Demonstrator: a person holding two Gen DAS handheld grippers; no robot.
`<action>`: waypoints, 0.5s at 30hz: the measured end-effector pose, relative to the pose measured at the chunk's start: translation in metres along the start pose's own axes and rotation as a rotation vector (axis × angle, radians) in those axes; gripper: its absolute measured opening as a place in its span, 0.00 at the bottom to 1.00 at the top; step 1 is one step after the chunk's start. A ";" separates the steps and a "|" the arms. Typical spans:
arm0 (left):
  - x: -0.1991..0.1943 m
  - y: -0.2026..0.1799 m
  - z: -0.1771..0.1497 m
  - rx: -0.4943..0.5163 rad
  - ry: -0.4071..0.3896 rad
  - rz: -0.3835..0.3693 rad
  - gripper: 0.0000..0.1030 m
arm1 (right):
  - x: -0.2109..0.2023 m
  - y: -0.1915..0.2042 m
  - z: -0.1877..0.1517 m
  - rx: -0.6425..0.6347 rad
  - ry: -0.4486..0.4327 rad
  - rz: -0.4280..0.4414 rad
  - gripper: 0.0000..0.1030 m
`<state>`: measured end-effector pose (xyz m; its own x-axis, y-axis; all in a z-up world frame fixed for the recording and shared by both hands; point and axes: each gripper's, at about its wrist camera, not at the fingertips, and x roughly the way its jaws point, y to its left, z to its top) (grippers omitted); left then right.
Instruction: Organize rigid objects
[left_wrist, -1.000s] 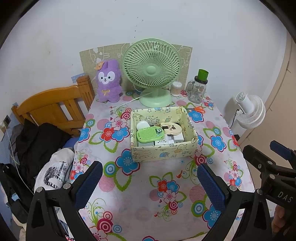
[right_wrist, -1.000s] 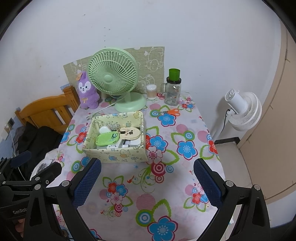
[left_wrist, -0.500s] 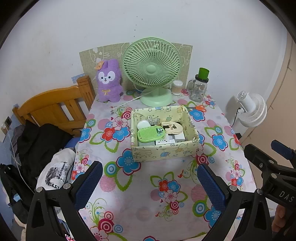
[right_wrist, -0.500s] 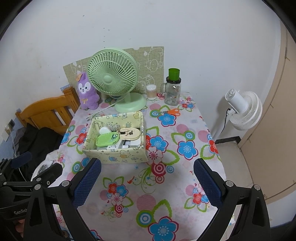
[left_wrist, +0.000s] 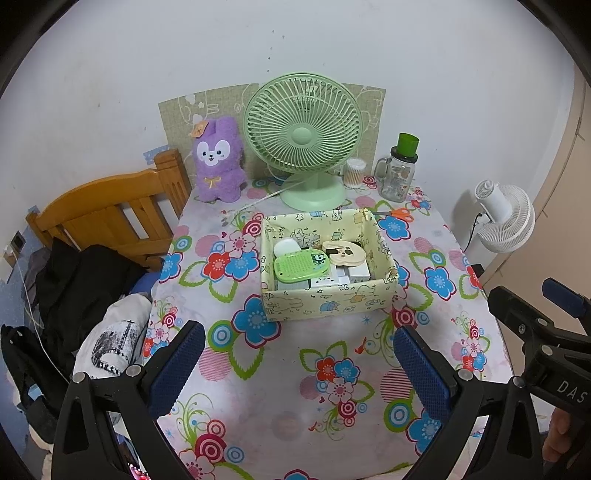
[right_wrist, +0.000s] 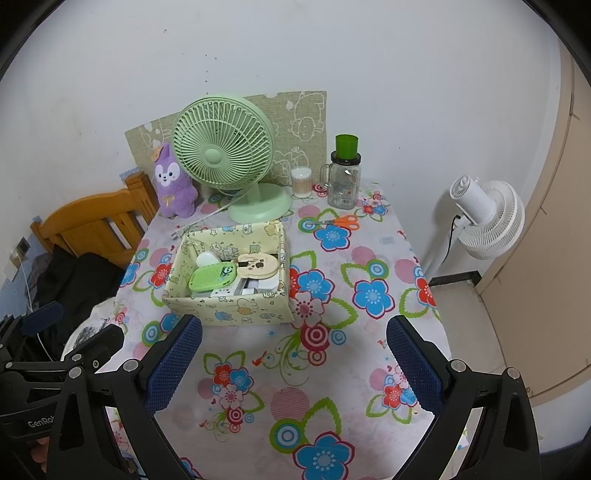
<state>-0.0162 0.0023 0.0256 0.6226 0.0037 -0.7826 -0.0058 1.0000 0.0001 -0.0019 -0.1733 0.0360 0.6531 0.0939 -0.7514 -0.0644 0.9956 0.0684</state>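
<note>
Yellow patterned box (left_wrist: 327, 301) sits mid-surface (left_wrist: 295, 387), near the green fan (left_wrist: 303, 136). Inside: green flat gadget (left_wrist: 301, 264) lying over white blocks (left_wrist: 347, 275), white oval piece (left_wrist: 286, 246) behind it, tan bear-face disc (left_wrist: 345, 253) to its right. Items beneath are partly covered, identity unclear. Orange scissors (right_wrist: 341, 222) lie outside the box; in the left view its far corner hides their blades. Left tongs (left_wrist: 295, 362) spread wide, holding nothing. Right tongs (right_wrist: 293, 363) likewise wide apart, empty. Both hover over the near surface edge.
</note>
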 end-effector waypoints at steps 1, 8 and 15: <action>0.000 0.000 0.000 0.000 -0.001 0.000 1.00 | 0.000 0.000 0.000 -0.001 -0.001 0.000 0.98; 0.000 0.000 0.000 0.001 0.000 0.000 1.00 | 0.001 -0.003 0.001 -0.007 -0.004 0.001 0.98; 0.000 0.000 0.000 0.002 -0.001 0.000 1.00 | 0.001 -0.004 0.001 -0.009 -0.005 0.002 0.98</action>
<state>-0.0163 0.0021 0.0261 0.6230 0.0038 -0.7822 -0.0043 1.0000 0.0015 -0.0002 -0.1770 0.0361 0.6568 0.0957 -0.7480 -0.0720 0.9953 0.0641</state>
